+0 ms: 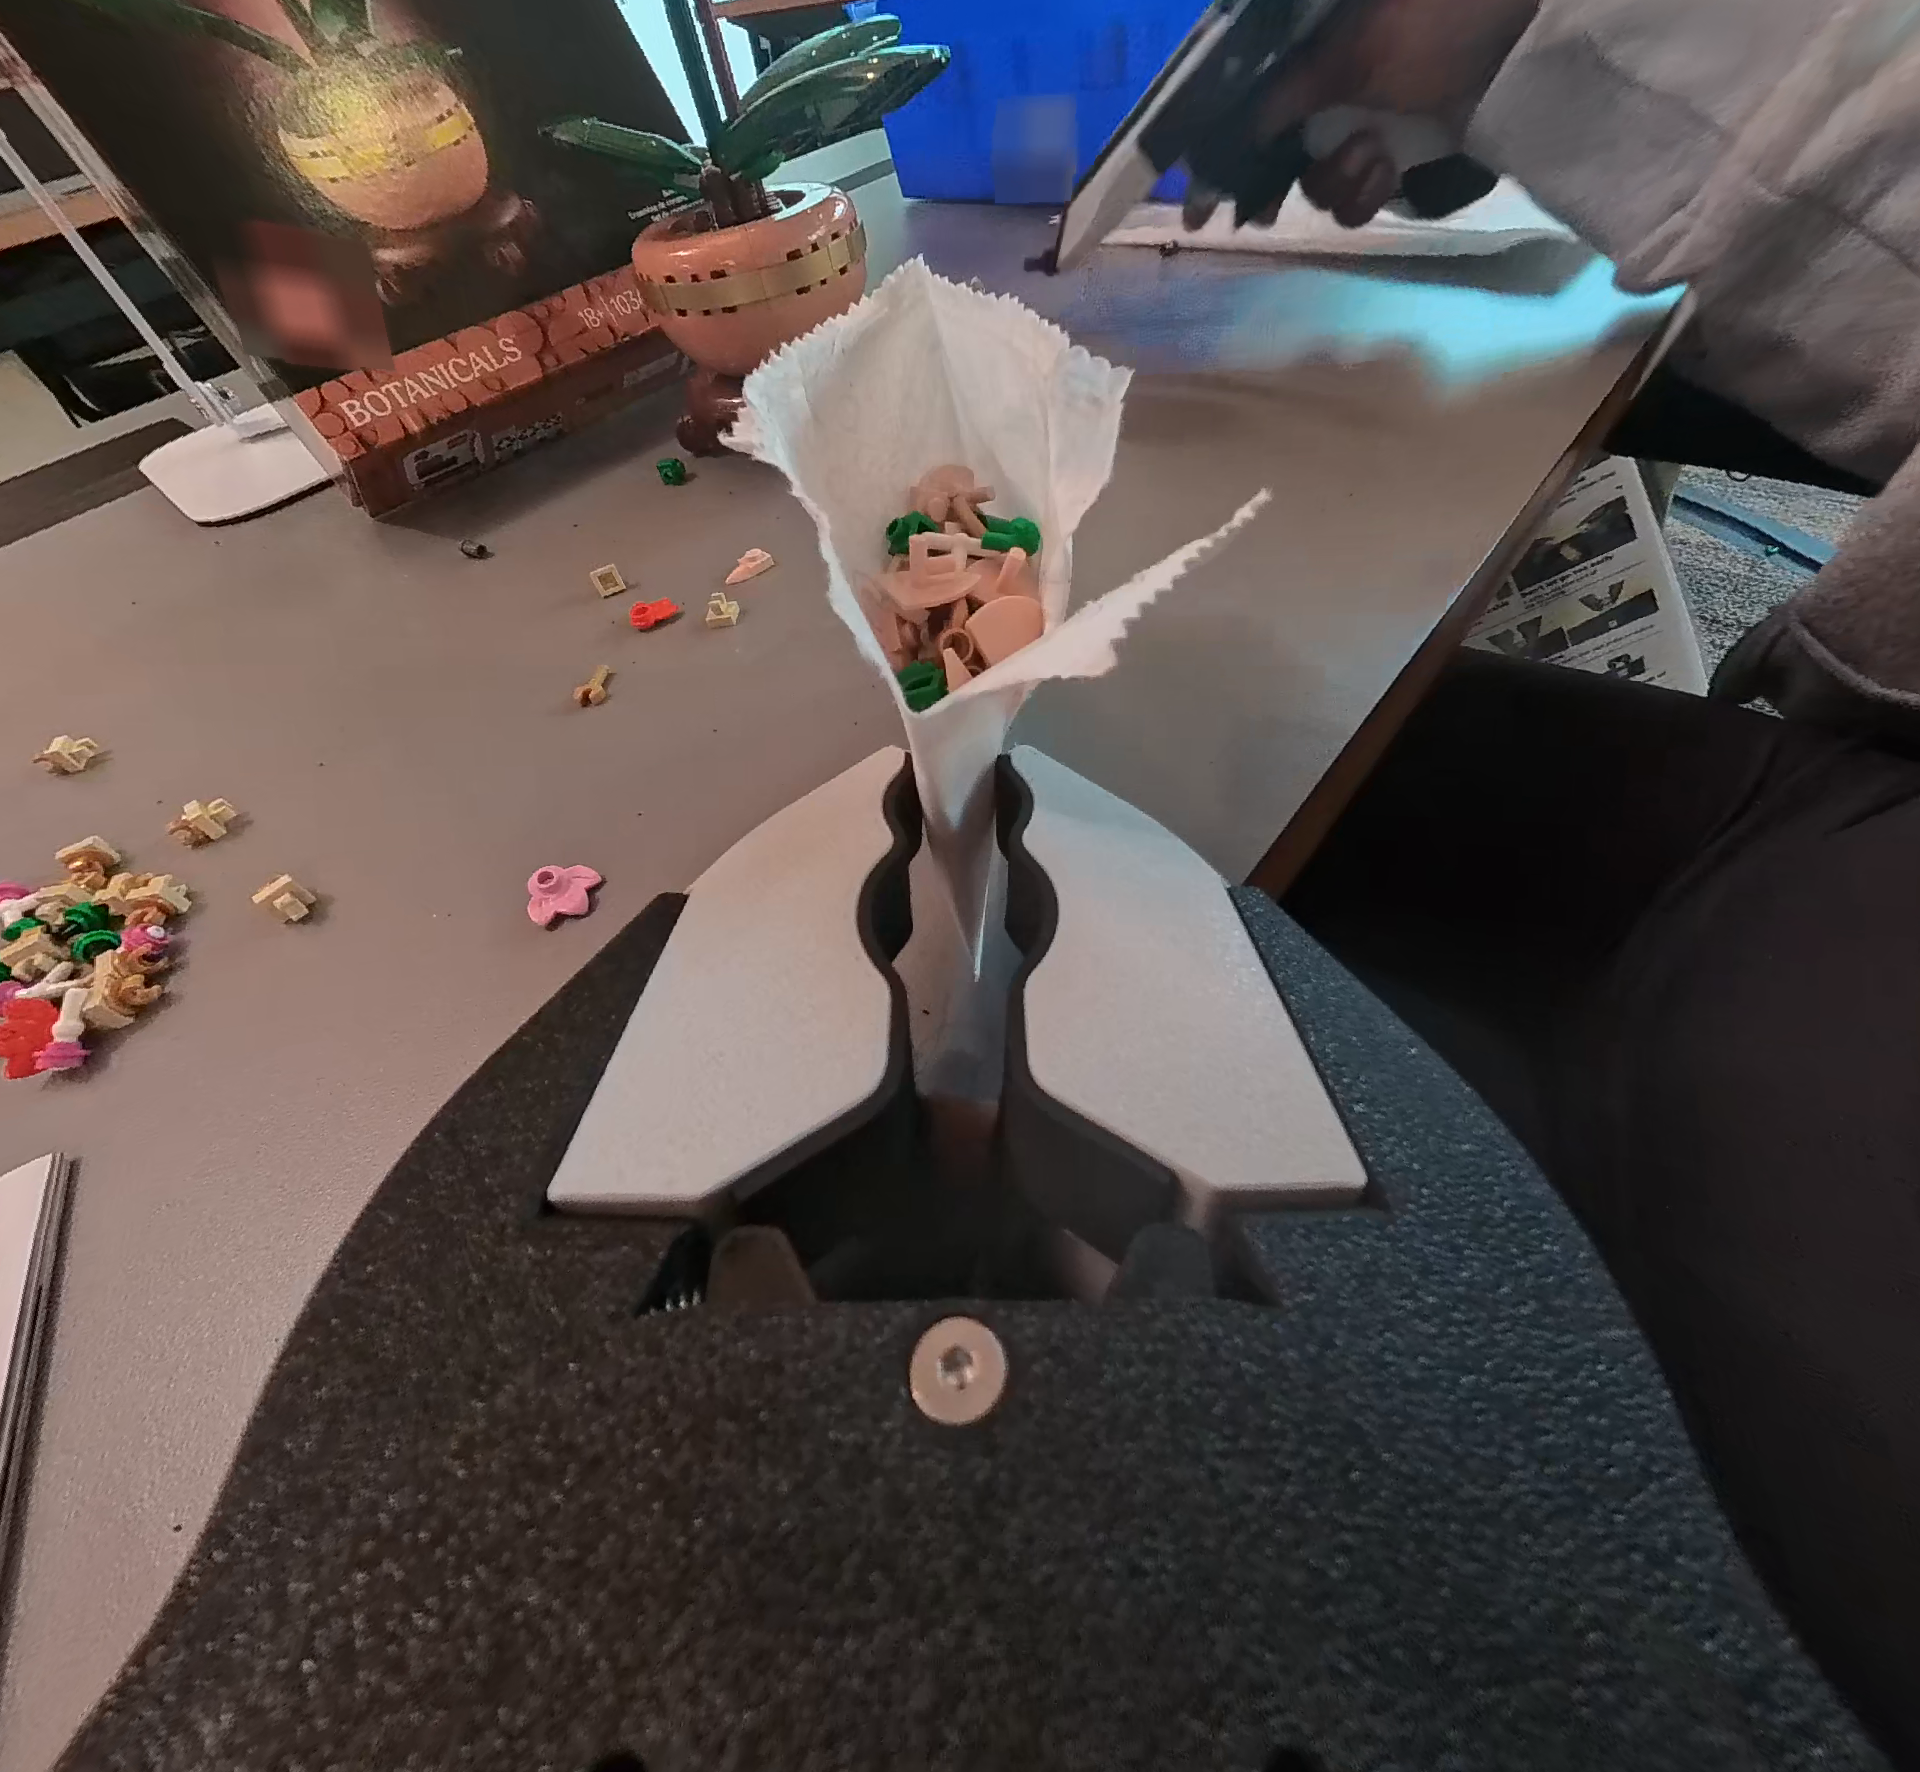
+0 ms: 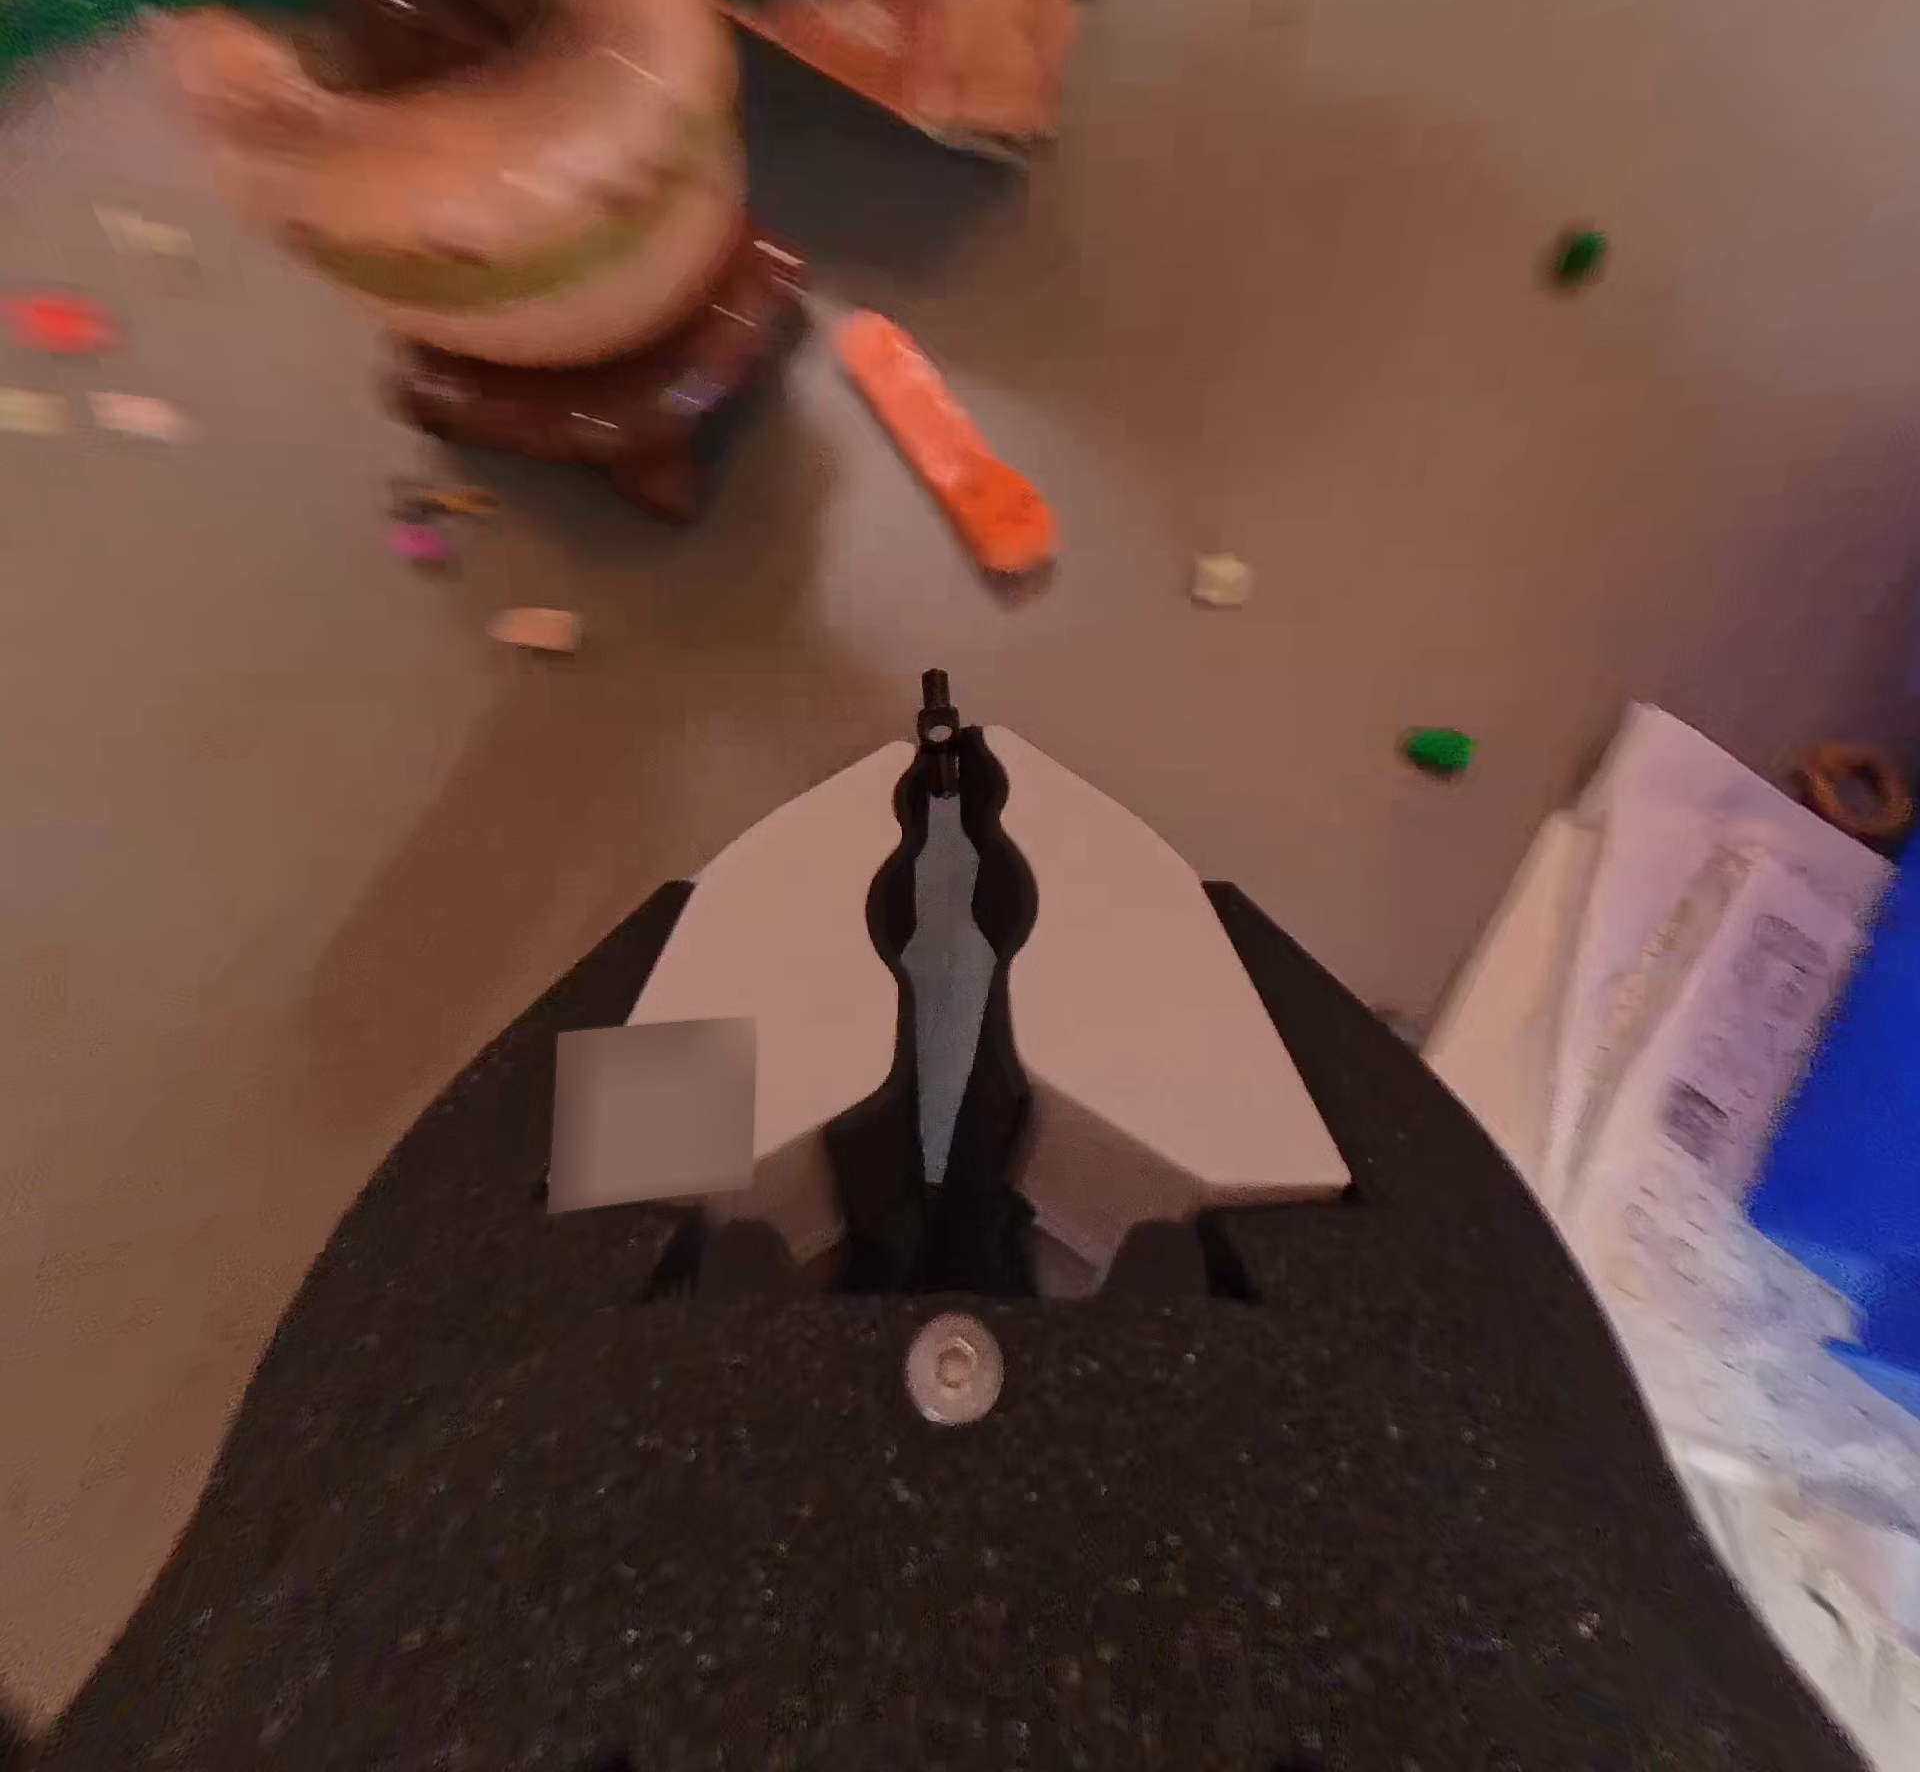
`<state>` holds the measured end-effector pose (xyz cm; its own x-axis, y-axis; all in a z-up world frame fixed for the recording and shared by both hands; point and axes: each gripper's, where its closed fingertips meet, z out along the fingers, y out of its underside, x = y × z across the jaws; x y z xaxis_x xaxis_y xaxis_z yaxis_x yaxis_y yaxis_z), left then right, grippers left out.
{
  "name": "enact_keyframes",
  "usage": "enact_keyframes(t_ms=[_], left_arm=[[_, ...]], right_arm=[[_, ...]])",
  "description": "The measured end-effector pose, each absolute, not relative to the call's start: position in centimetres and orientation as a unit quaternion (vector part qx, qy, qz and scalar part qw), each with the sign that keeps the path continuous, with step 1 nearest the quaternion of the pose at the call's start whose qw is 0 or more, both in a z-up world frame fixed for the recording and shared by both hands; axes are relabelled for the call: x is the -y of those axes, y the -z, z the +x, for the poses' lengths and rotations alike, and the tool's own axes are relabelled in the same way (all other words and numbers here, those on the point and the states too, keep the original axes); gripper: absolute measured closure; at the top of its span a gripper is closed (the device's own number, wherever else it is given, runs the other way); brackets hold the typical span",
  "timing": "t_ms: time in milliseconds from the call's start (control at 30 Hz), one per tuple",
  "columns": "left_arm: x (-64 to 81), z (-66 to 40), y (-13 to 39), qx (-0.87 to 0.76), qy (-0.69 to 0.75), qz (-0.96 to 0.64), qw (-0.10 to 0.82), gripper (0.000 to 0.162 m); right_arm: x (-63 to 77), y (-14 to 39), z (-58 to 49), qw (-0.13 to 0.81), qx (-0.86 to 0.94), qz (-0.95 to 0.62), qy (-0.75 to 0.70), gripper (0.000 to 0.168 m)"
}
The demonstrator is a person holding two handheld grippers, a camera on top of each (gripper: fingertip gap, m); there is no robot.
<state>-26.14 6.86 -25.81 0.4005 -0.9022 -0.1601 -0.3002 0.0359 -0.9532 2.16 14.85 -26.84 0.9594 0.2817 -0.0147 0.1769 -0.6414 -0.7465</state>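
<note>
Left gripper (image 1: 958, 777) pinches white paper bag (image 1: 935, 434) – torn open, tan-green pieces (image 1: 951, 579) inside

Left wrist view bright, daylit, mostly sharp; right wrist view dimmer, warm, heavily motion-blurred; wide-angle edge distortion

Right gripper (image 2: 951, 746) fingers pinch small black peg (image 2: 938, 723) above table (image 2: 1299, 372).

Grey desk (image 1: 343, 683). Along the far edge, a brick-built flower pot (image 1: 750, 268) beside a boxed set (image 1: 312, 164). Toward the left edge, a heap of small coloured pieces (image 1: 78, 953); pink flower piece (image 1: 562, 892) and loose tan bits scattered mid-desk. Orange tool (image 2: 945, 444) near the pot.
</note>
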Motion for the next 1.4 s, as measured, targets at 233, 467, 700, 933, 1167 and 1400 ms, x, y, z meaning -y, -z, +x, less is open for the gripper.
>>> enact_keyframes(t_ms=[233, 467, 700, 933, 1167, 1400], left_arm=[[-6.9, -26.1, 25.8, -0.472, 0.277, -0.636, 0.544, 0.149], [-6.9, -26.1, 25.8, -0.474, 0.271, -0.635, 0.547, 0.149], [-6.9, -26.1, 25.8, -0.474, 0.272, -0.635, 0.547, 0.149], [-6.9, -26.1, 25.8, -0.476, 0.270, -0.634, 0.547, 0.149], [-7.0, -26.0, 25.9, -0.477, 0.266, -0.635, 0.546, 0.149], [-6.9, -26.1, 25.8, -0.472, 0.275, -0.636, 0.545, 0.149]], right_arm=[[-7.9, 16.3, -15.5, 0.516, 0.363, -0.716, -0.299, 0.163], [-9.0, 19.6, -23.3, 0.460, 0.431, -0.740, -0.237, 0.151], [-8.5, 20.0, -22.5, 0.455, 0.423, -0.743, -0.249, 0.146], [-11.5, 19.6, -5.3, 0.490, 0.286, -0.818, -0.093, 0.142], [-15.3, 26.6, 9.3, 0.339, 0.097, -0.936, 0.005, 0.143], [-16.3, 28.8, 10.3, 0.340, 0.039, -0.940, 0.016, 0.161]])
